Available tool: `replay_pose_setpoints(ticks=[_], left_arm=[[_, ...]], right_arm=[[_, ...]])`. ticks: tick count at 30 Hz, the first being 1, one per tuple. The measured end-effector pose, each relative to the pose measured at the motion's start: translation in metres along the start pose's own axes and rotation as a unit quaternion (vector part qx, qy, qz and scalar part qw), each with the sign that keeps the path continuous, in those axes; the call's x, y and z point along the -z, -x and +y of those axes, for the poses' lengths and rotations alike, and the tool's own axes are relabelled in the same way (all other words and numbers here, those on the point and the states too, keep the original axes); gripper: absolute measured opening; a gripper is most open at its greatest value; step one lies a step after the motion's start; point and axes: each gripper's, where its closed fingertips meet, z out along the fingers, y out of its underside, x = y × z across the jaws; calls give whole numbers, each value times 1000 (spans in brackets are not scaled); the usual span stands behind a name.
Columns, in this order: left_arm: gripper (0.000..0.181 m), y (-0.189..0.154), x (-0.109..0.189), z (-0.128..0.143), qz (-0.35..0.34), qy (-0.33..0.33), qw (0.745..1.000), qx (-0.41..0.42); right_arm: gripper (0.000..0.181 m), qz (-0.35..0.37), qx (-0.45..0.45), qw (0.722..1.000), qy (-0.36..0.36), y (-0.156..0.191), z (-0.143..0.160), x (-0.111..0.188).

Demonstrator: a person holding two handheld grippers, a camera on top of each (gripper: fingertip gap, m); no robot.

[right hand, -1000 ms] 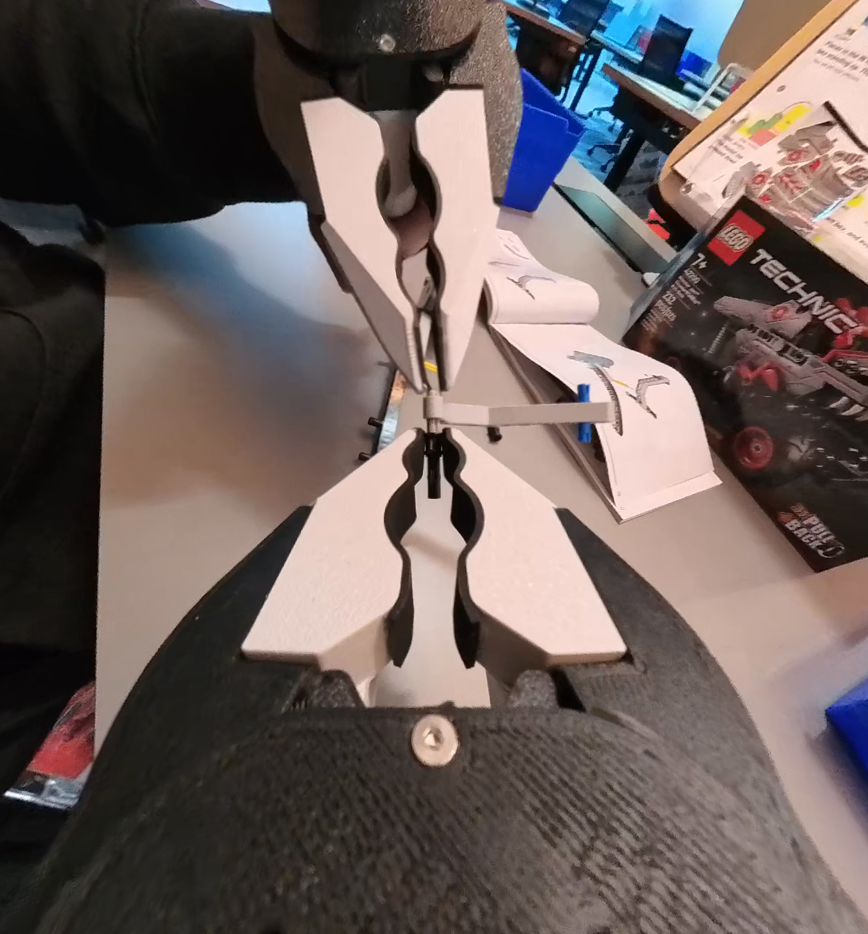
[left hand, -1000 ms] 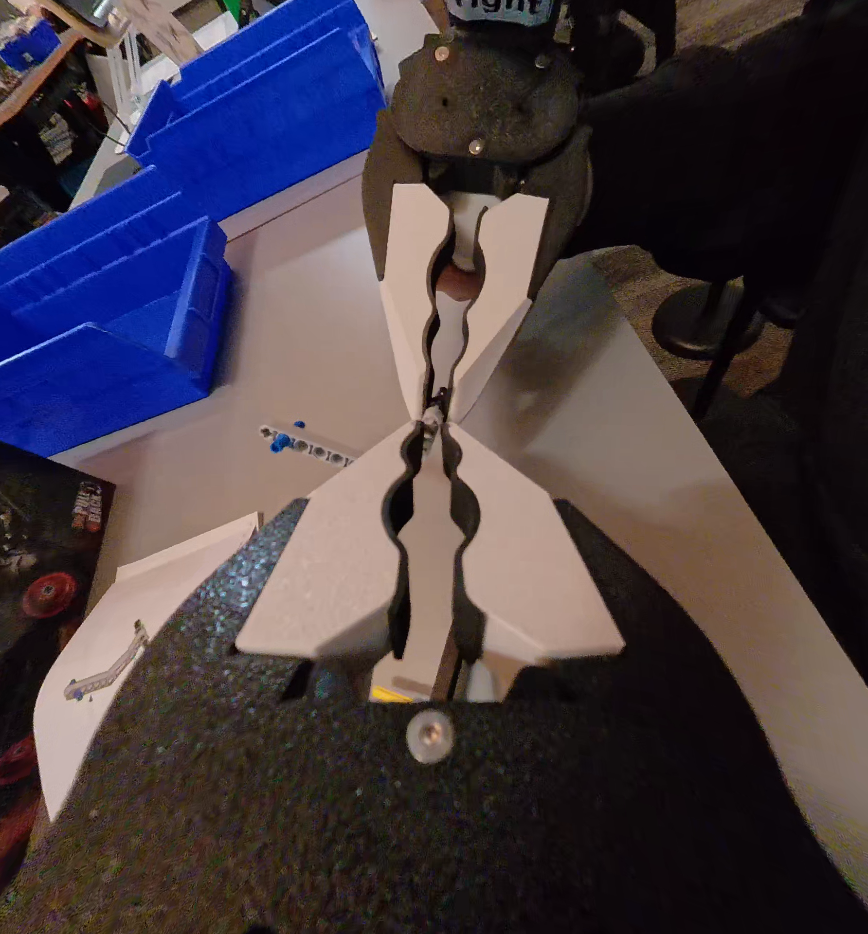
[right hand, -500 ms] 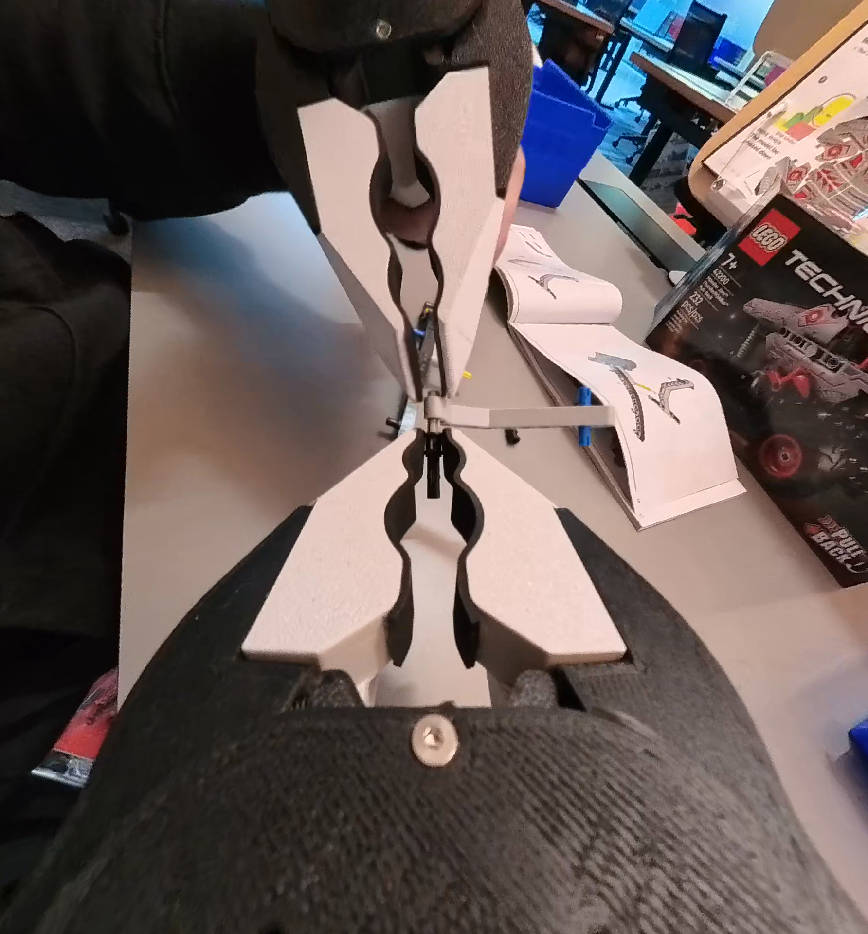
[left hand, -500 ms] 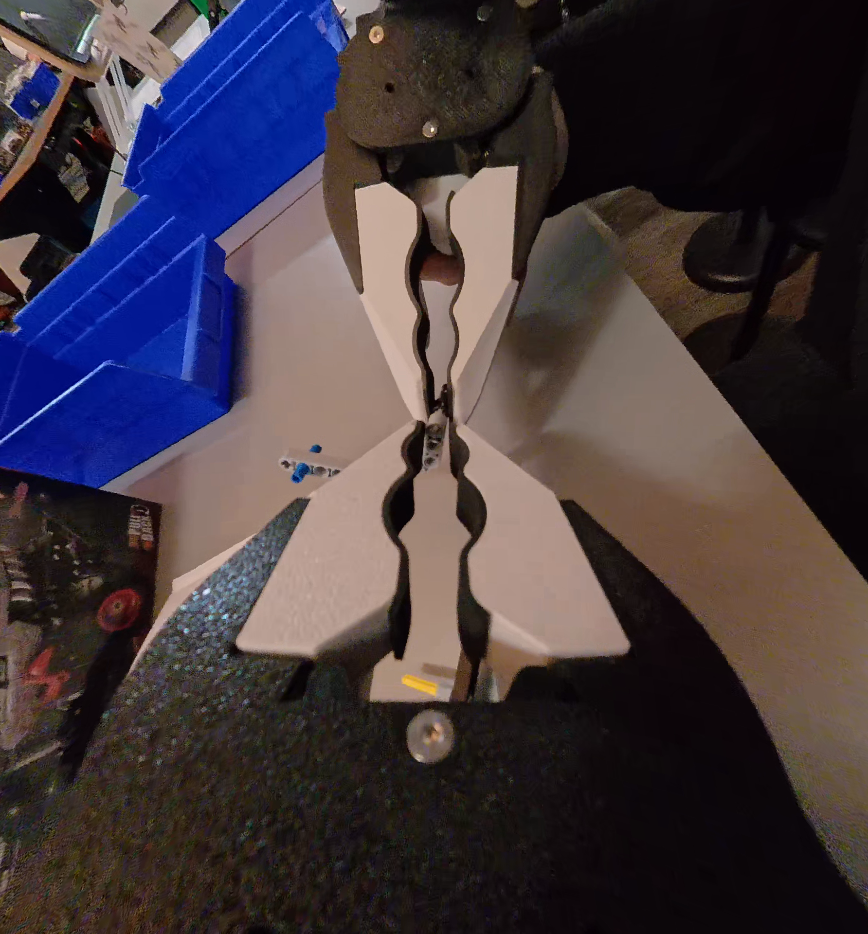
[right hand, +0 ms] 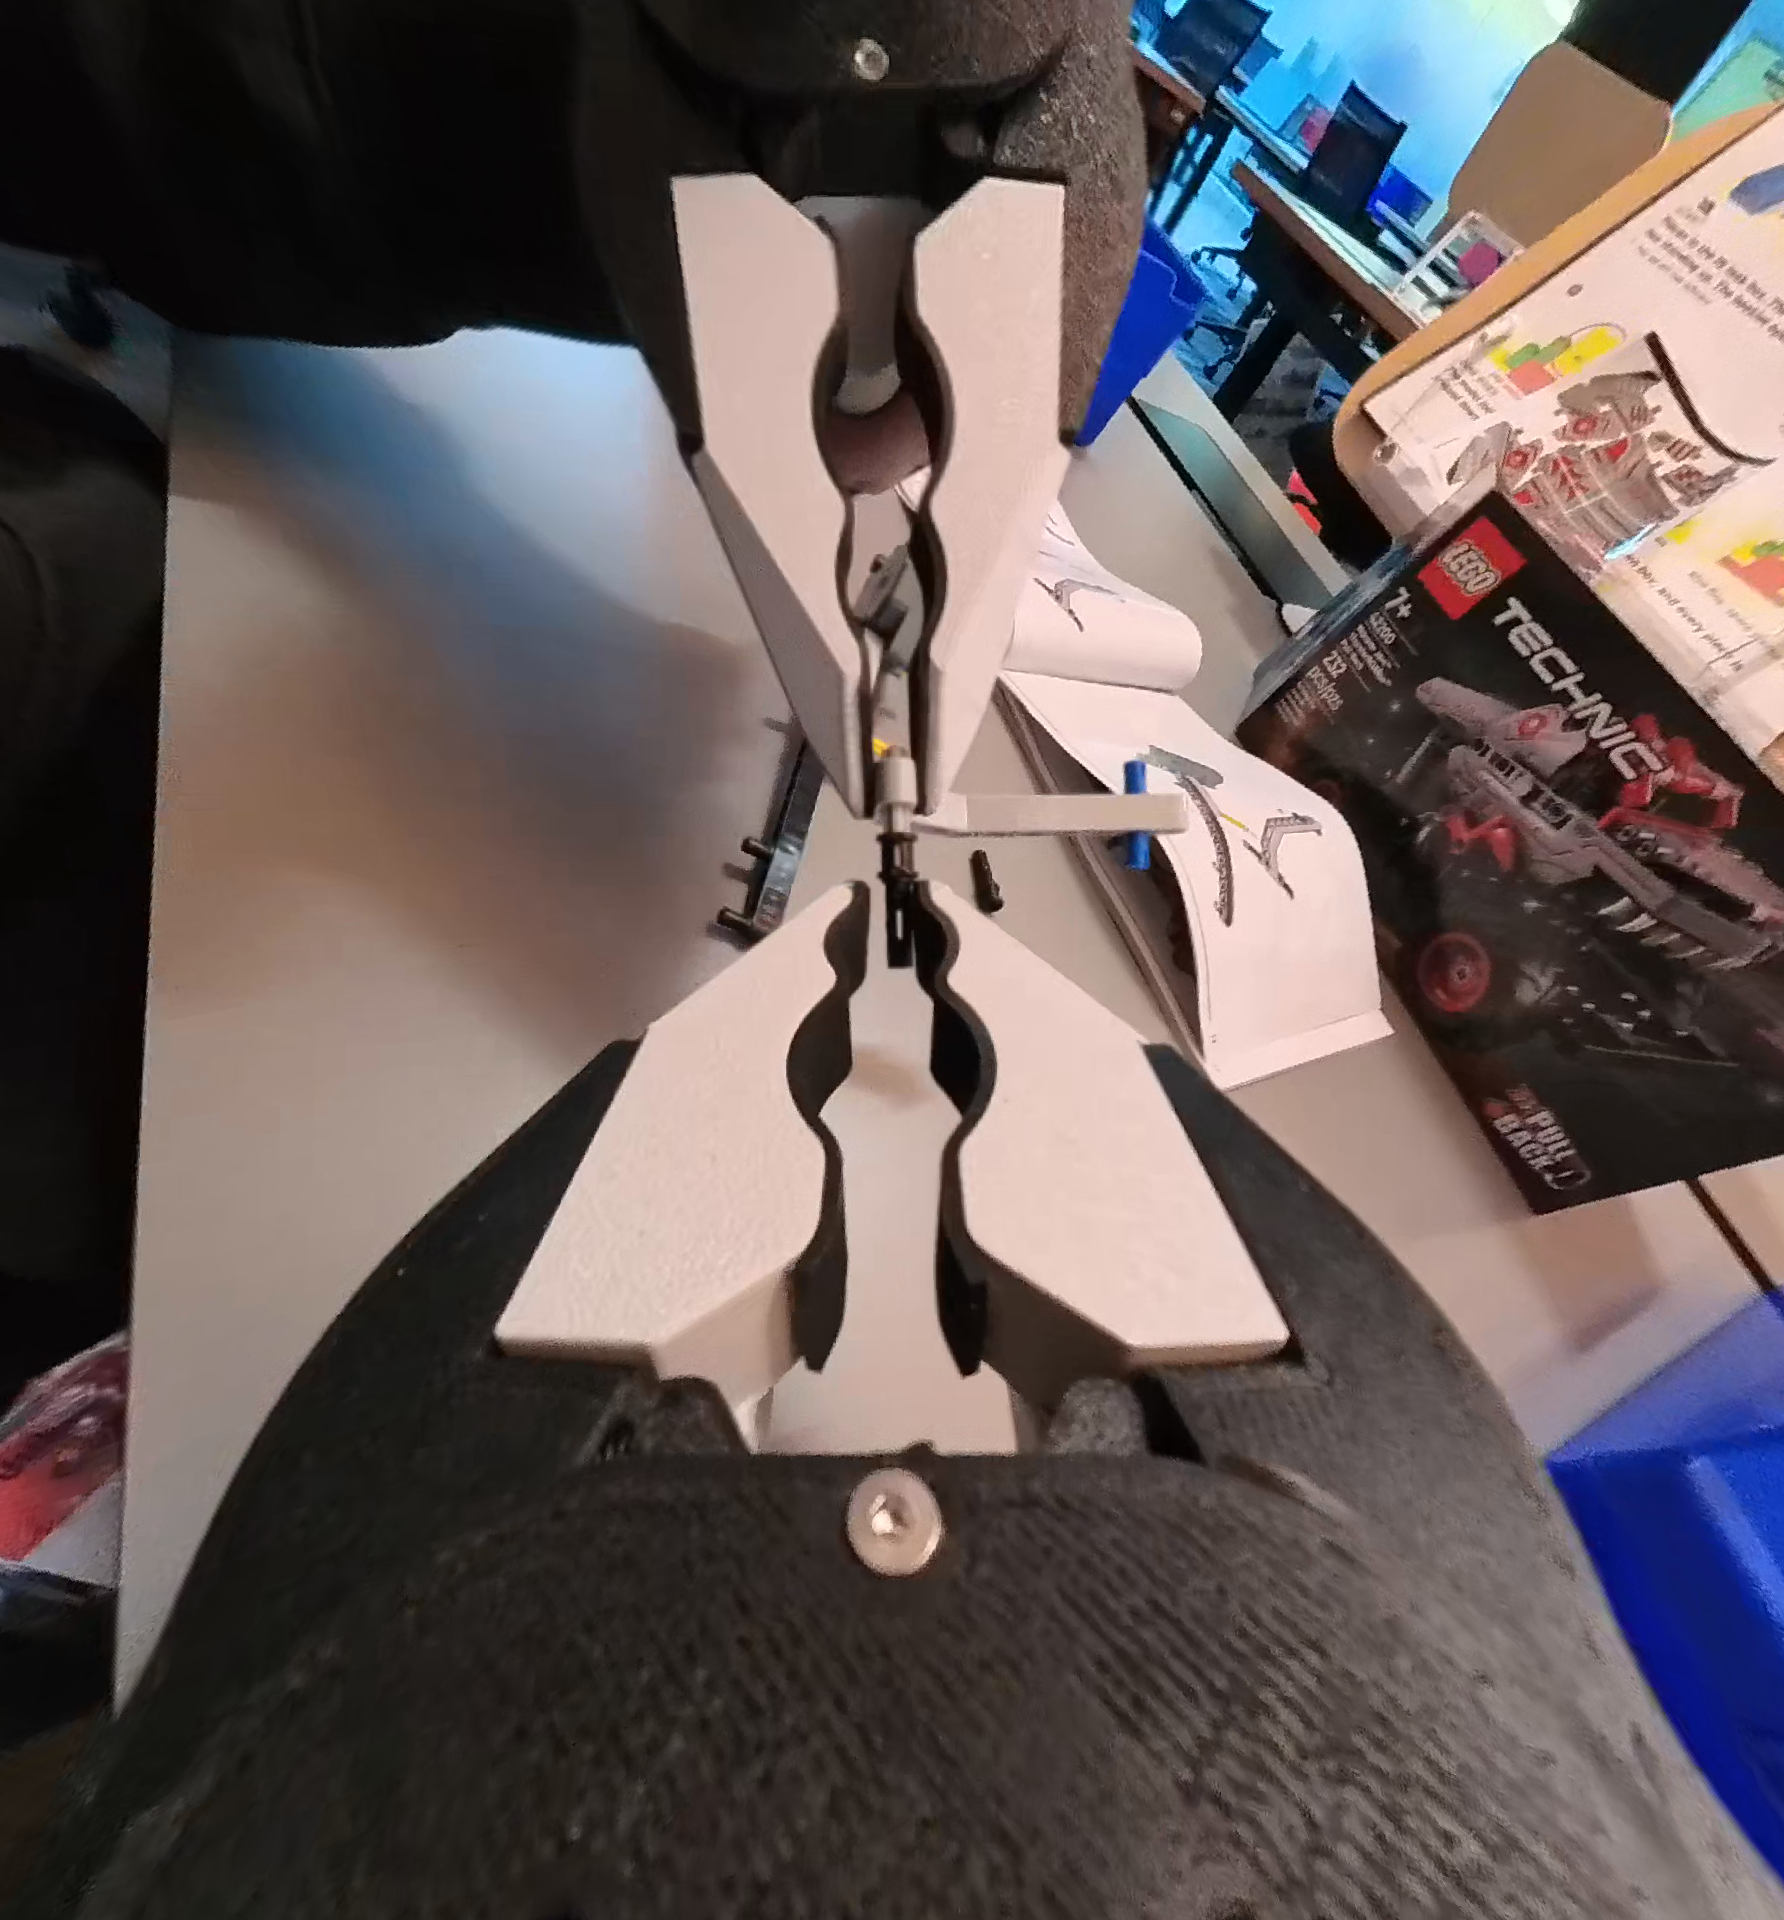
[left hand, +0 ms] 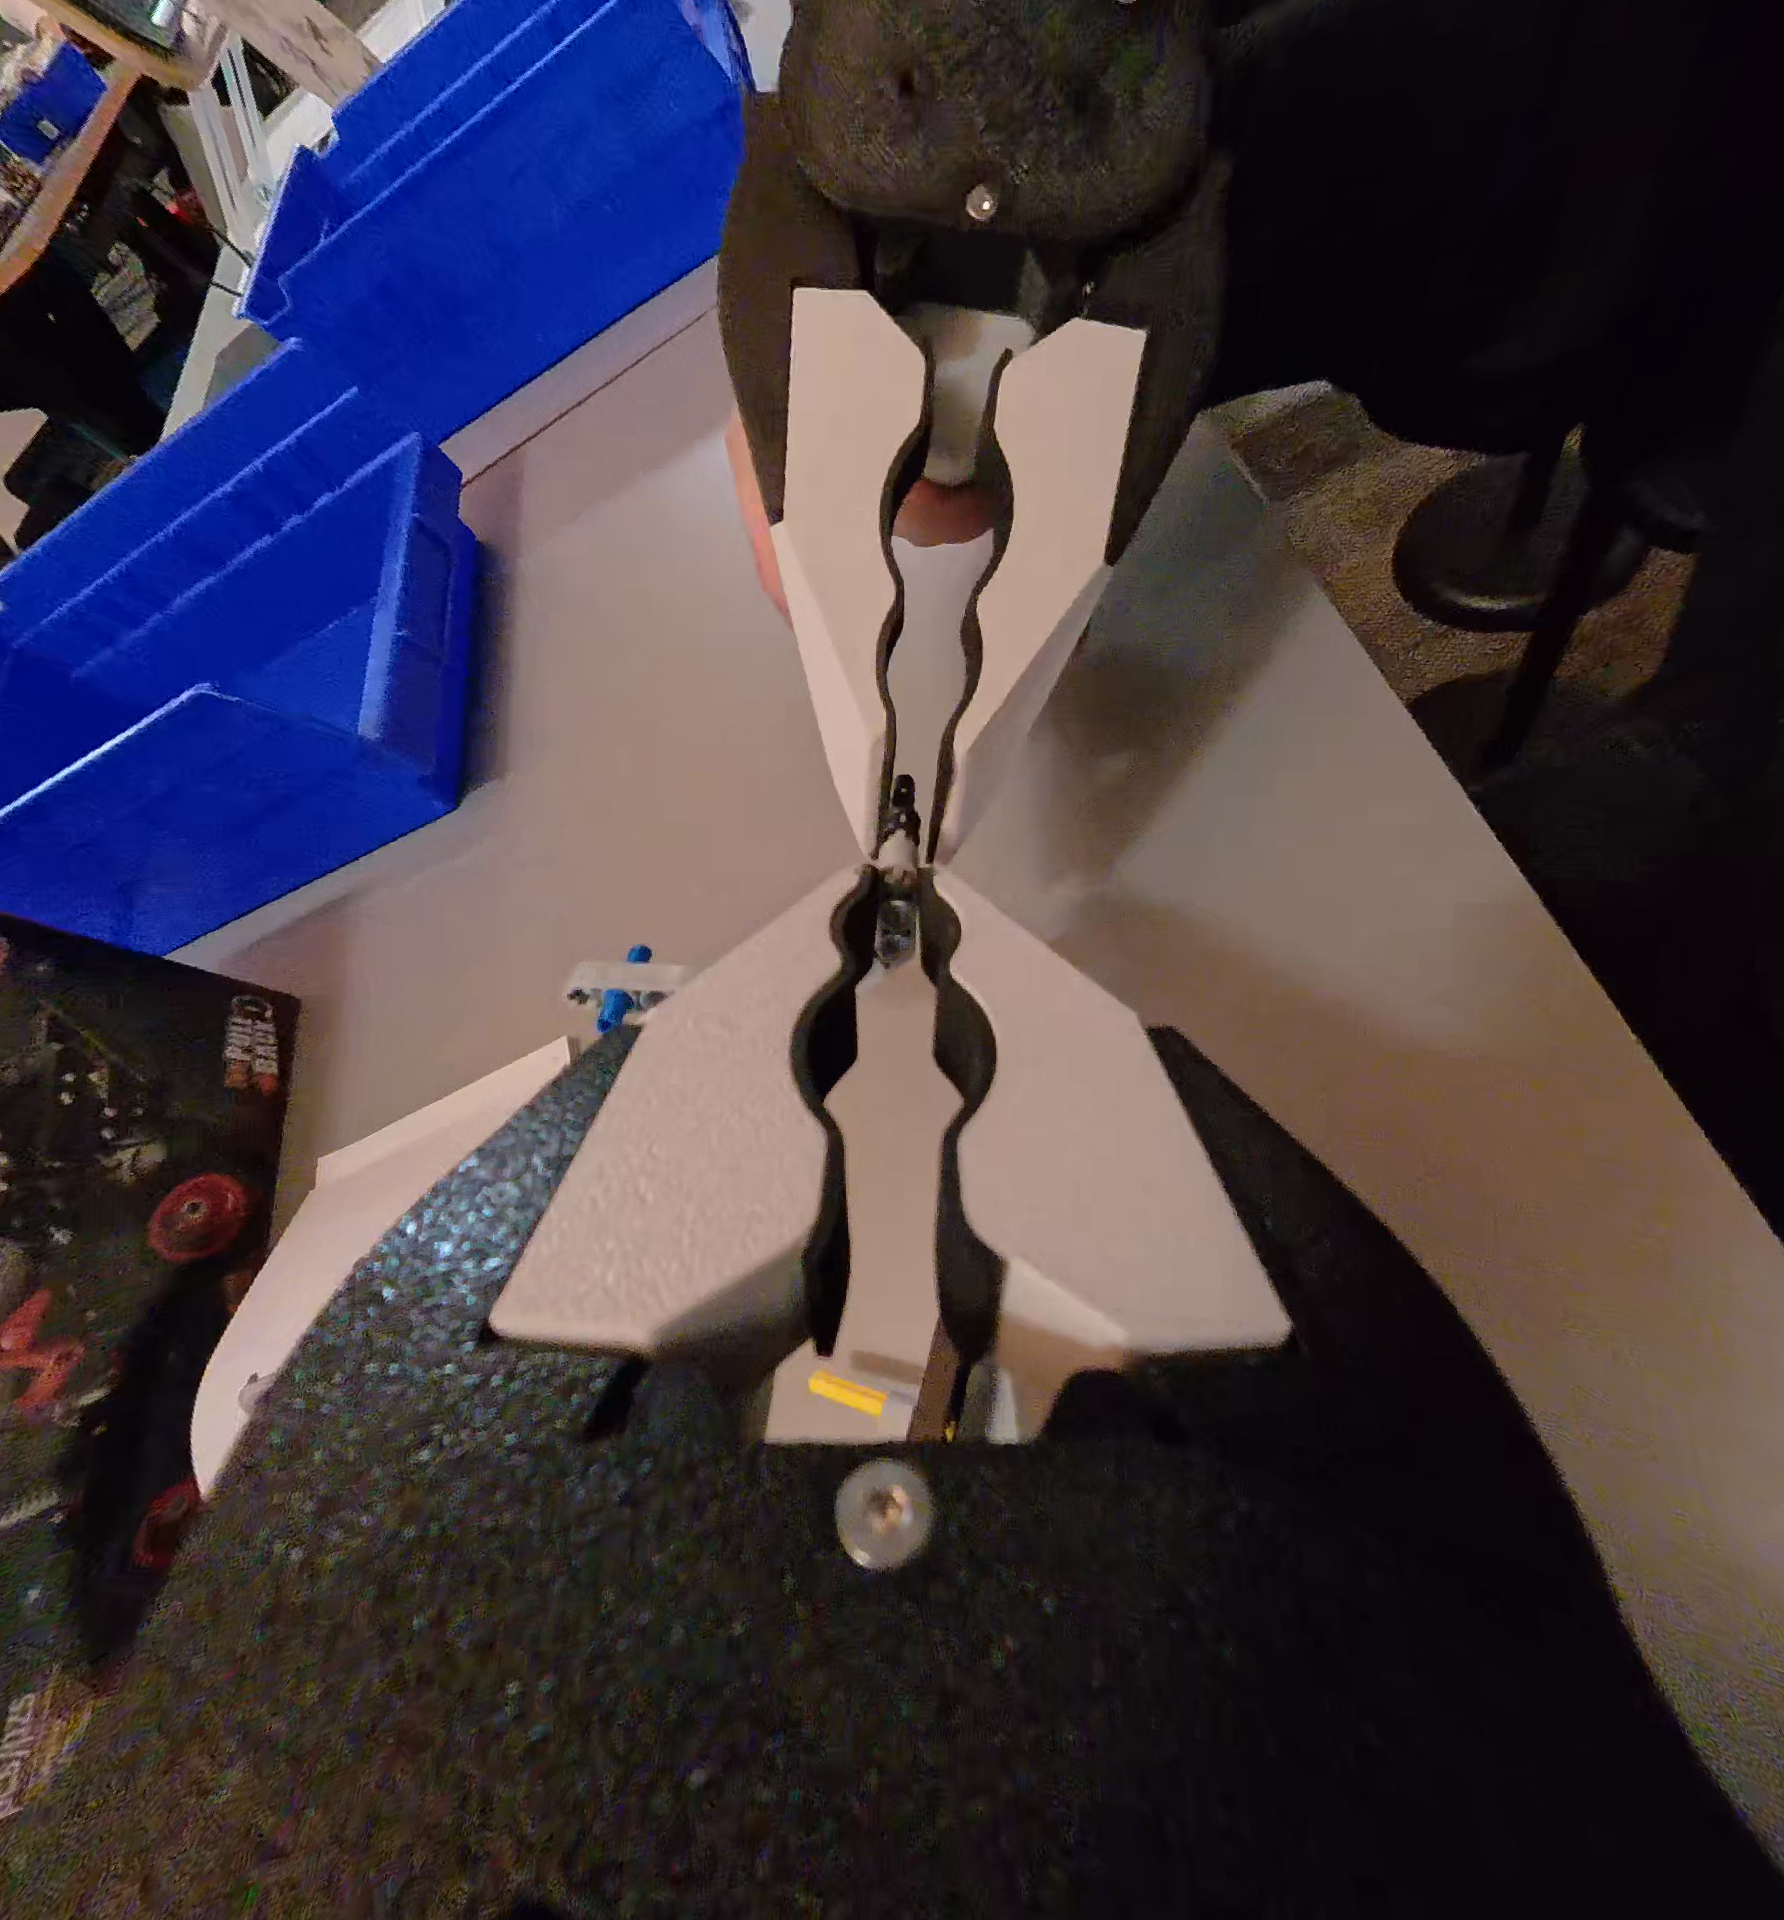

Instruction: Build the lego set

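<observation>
The left tool [right hand: 893, 800] and the right tool [right hand: 893, 914] meet tip to tip above the desk [right hand: 431, 790]; the left clamps a grey beam [right hand: 1064, 814] sticking out rightward; the right pinches a black pin [right hand: 898, 904] just beside the beam's near end; an open instruction booklet [right hand: 1241, 883] lies at right.
</observation>
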Motion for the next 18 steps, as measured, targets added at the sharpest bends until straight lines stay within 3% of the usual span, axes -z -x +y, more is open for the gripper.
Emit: replay_pose_setpoints(ticks=[1,6,14,18], left_arm=[[5,1,0,0,0,0,1000,5],[5,0,-1,5,6,22,1000,7],[5,-4,-11,22,14,80,997,1],[5,-1,-13,22,-3,60,998,15]], right_arm=[[6,6,13,1000,2,0,-1,-1],[3,36,82,995,51,-4,3,-5],[2,26,83,992,93,2,15,-15],[2,31,59,994,83,-1,16,-16]])
